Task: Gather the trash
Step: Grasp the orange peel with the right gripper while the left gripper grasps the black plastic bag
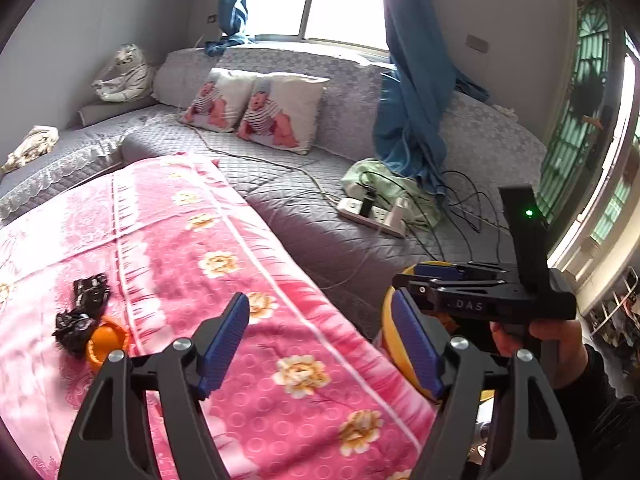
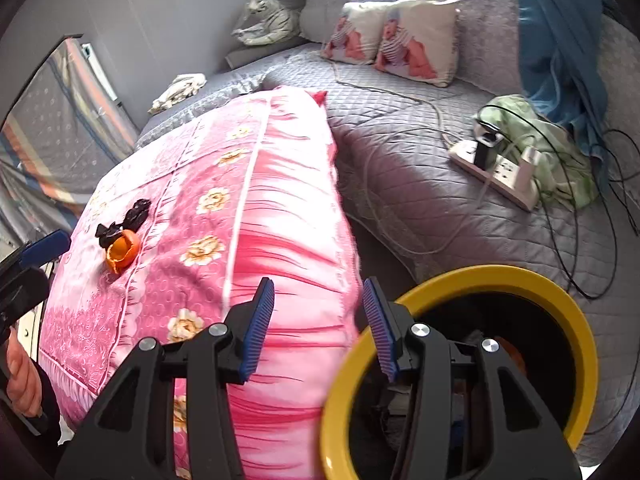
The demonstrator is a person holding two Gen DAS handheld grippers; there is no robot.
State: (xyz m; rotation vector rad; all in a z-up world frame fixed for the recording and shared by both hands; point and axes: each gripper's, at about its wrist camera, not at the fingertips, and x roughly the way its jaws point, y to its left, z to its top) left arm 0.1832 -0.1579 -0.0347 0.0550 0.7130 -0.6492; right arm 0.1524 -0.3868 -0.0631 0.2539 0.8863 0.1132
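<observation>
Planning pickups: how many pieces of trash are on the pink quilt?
3: orange peel, black wrapper touching it, another black wrapper just beyond. More may be hidden.

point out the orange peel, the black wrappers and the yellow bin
orange peel [image 2: 122, 254], right wrist view, on its bright outer skin
black wrappers [image 1: 82, 314], left wrist view, on the crumpled middle of the pile
yellow bin [image 2: 520, 280], right wrist view, on the far part of its rim

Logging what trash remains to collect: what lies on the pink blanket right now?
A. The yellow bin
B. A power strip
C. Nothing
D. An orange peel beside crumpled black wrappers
D: the orange peel sits against the black wrappers on the pink blanket; nothing is in either claw.
</observation>
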